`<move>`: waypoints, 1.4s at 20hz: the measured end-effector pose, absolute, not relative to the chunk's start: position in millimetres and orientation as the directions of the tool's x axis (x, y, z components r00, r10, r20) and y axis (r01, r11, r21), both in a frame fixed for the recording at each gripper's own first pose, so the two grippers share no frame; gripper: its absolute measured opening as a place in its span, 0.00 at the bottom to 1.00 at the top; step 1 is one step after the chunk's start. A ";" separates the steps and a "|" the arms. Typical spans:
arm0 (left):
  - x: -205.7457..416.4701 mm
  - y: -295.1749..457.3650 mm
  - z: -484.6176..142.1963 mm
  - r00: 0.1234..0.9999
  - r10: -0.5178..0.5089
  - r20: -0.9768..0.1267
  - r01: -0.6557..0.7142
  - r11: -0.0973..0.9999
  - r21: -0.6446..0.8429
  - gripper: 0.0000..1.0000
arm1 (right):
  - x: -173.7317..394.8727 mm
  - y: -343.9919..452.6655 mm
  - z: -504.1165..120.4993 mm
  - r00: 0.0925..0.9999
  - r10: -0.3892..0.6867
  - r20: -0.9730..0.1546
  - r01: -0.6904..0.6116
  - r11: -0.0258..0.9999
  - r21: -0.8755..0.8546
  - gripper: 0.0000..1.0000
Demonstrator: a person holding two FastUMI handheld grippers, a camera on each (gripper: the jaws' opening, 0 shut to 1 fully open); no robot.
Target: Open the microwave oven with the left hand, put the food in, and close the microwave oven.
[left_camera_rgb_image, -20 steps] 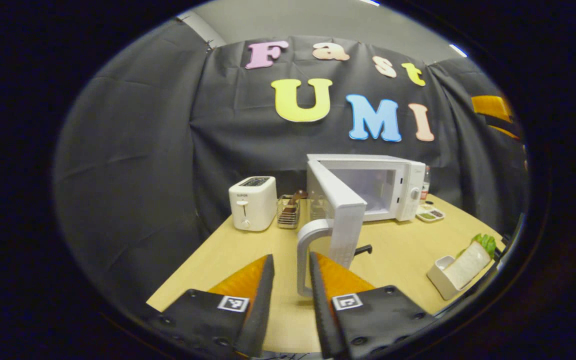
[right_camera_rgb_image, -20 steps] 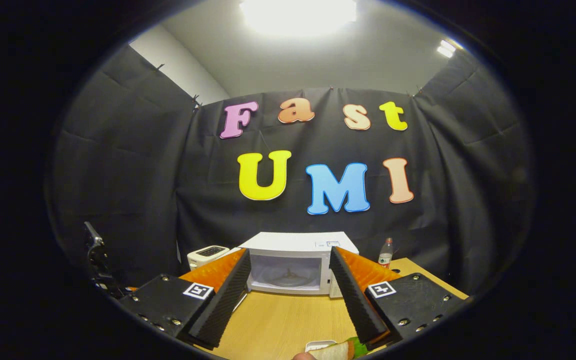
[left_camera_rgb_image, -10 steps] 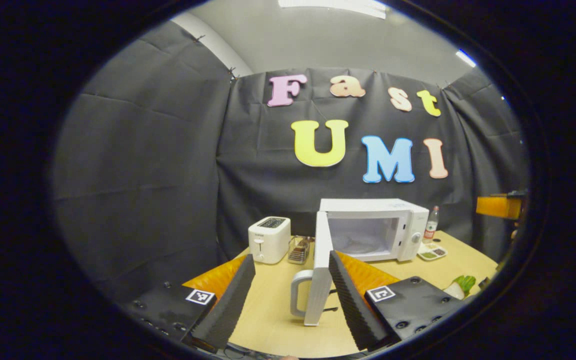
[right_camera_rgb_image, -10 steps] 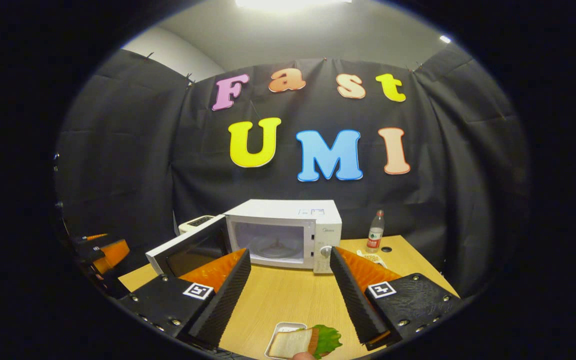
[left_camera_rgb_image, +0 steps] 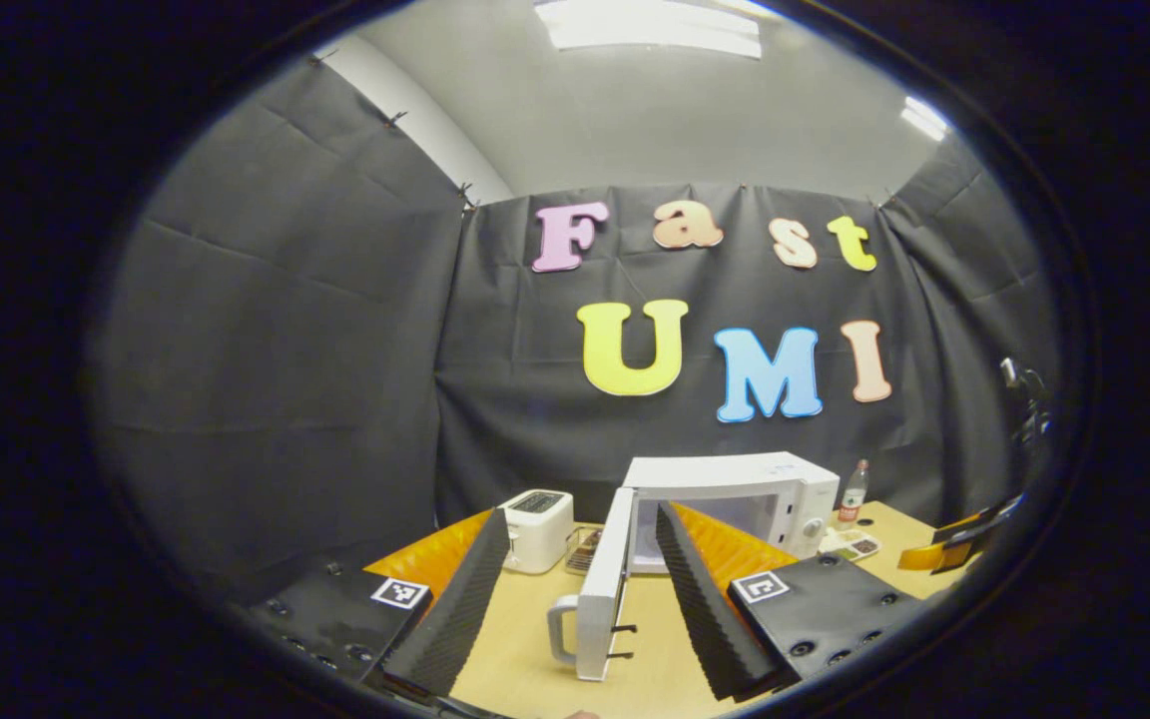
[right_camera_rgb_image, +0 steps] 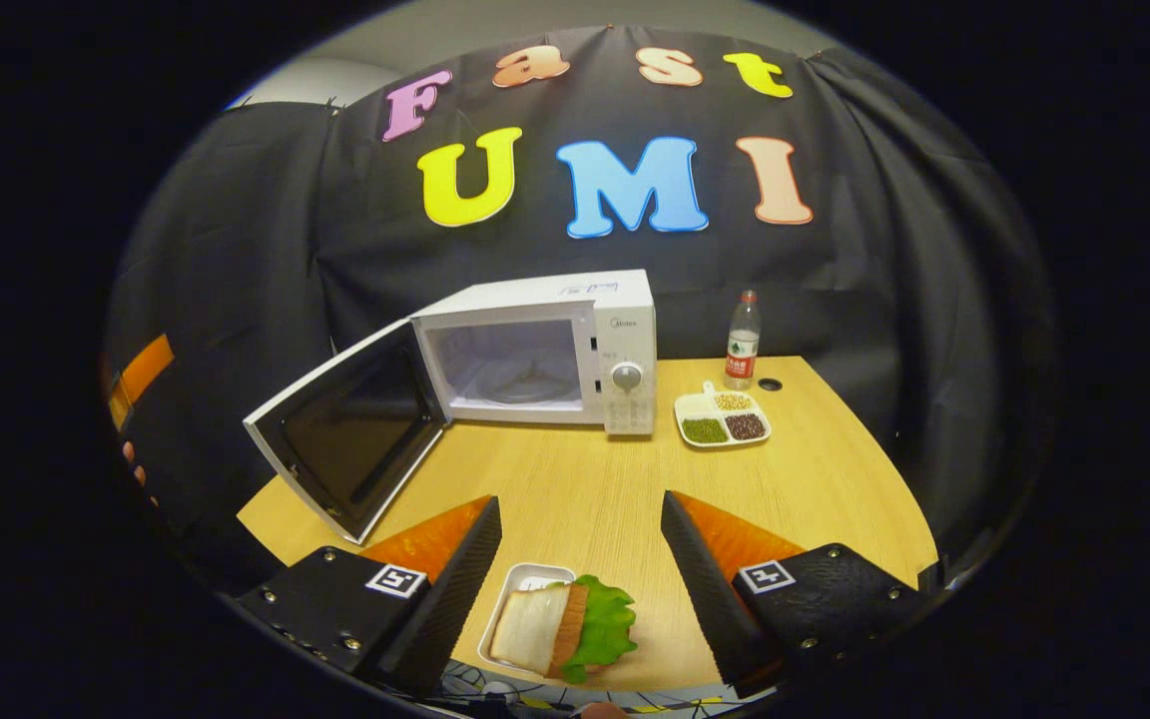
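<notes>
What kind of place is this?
Probably a mock kitchen in a recording booth: a microwave, a toaster and a sandwich tray on a wooden table ringed by black cloth.

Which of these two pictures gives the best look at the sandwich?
The right gripper view: the sandwich lies in its small white tray between that tool's open fingers, bread and lettuce plain. The left gripper view looks toward the microwave instead.

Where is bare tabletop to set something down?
Widest bare patch: between the microwave, its open door and the sandwich tray. More to the right, past the snack dish. Crowded: toaster and rack behind the door.
</notes>
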State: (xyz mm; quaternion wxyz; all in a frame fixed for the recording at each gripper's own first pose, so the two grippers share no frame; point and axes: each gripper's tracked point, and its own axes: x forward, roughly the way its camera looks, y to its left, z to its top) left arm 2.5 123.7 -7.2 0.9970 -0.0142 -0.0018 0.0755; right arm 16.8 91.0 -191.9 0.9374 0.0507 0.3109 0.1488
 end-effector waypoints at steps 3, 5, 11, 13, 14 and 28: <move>0.3 115.9 0.3 0.988 0.155 0.011 -0.155 0.988 -0.018 0.98 | 6.0 88.9 -217.8 0.698 0.340 -0.631 -0.257 0.940 0.222 0.98; -1.9 111.5 3.3 0.986 0.164 0.014 -0.164 0.986 -0.022 0.95 | -0.2 87.8 -233.3 0.653 0.353 -0.671 -0.258 0.935 0.241 0.98; -11.0 102.0 3.6 0.981 0.194 0.011 -0.194 0.981 -0.008 0.95 | -25.3 87.0 -274.0 0.497 0.415 -0.762 -0.260 0.909 0.325 0.98; -14.3 96.5 2.3 0.980 0.201 0.005 -0.201 0.980 -0.005 0.95 | -35.2 90.2 -283.4 0.449 0.438 -0.779 -0.257 0.898 0.357 0.98; -15.8 94.0 2.8 0.979 0.204 0.003 -0.204 0.979 -0.001 0.95 | -38.2 91.6 -287.4 0.429 0.450 -0.784 -0.251 0.892 0.375 0.98; -39.3 90.0 7.2 0.963 0.270 0.013 -0.270 0.963 -0.003 0.98 | -62.3 113.9 -275.3 0.296 0.622 -0.725 -0.245 0.783 0.572 0.41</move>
